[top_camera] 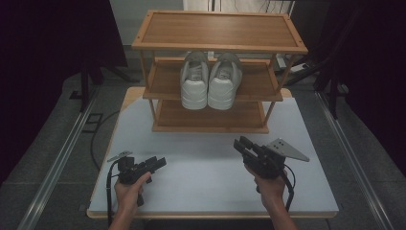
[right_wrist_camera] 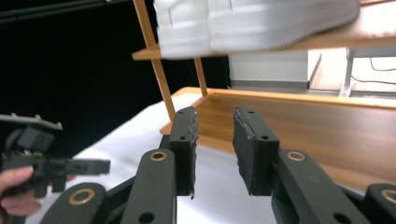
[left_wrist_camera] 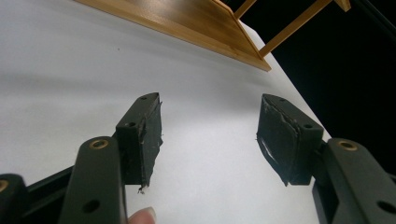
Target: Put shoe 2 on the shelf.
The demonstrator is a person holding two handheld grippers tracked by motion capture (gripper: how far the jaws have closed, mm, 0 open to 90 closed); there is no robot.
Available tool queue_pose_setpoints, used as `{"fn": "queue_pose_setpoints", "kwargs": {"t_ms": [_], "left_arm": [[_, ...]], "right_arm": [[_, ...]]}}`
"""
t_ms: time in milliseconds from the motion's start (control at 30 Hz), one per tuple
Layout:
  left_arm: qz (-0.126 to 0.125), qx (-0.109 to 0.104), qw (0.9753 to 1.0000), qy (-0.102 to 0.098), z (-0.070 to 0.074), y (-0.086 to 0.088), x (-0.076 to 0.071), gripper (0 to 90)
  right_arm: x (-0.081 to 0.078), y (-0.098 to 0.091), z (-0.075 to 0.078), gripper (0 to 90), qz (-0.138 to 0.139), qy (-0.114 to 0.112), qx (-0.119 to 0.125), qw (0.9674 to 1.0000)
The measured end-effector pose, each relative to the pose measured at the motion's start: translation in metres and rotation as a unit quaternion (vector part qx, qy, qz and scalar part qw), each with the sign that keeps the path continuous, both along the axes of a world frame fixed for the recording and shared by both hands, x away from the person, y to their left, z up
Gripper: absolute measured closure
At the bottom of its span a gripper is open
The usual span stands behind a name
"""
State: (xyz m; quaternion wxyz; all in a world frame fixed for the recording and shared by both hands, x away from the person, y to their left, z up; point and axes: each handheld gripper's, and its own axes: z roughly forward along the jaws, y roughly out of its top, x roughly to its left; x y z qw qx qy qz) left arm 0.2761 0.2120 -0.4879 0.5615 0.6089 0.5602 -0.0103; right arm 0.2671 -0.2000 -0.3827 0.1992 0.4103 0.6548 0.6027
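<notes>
A pair of white sneakers (top_camera: 208,81) stands heels toward me on the middle shelf of a three-tier wooden shoe rack (top_camera: 219,29) at the back of the white table (top_camera: 206,184). My left gripper (top_camera: 160,163) rests low at the table's front left, pointing right. Its jaws are open over bare table (left_wrist_camera: 210,135). My right gripper (top_camera: 241,143) hovers at the front right, aimed at the rack. Its jaws (right_wrist_camera: 215,144) stand apart with nothing between them. Beyond them lie the rack's bottom shelf (right_wrist_camera: 303,126) and the sneakers' soles (right_wrist_camera: 261,25).
The rack's top and bottom shelves are bare. Metal floor rails (top_camera: 57,163) run along both sides of the table, with dark curtains behind. A black cable (top_camera: 95,139) lies on the floor at the left. The table's front edge is just behind both hands.
</notes>
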Motion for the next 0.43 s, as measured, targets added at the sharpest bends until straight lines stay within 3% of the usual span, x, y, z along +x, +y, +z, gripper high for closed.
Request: {"fn": "queue_pose_setpoints", "kwargs": {"t_ms": [67, 233, 333, 433], "left_arm": [[0.0, -0.001, 1.0, 0.001, -0.001, 0.0, 0.0, 40.3], [-0.002, 0.002, 1.0, 0.002, -0.002, -0.002, 0.001, 40.2], [0.001, 0.003, 1.0, 0.003, -0.002, -0.001, 0.001, 40.2], [0.002, 0.001, 1.0, 0.003, -0.002, 0.0, 0.001, 40.2]], "right_arm": [[-0.002, -0.002, -0.009, 67.5, -0.001, 0.008, 0.008, 0.9999], [-0.004, -0.002, -0.014, 65.4, 0.002, 0.009, 0.01, 0.9999], [-0.007, -0.007, -0.017, 58.3, -0.003, 0.005, 0.023, 0.9997], [-0.007, -0.009, -0.021, 55.3, 0.002, 0.013, 0.02, 0.9997]]}}
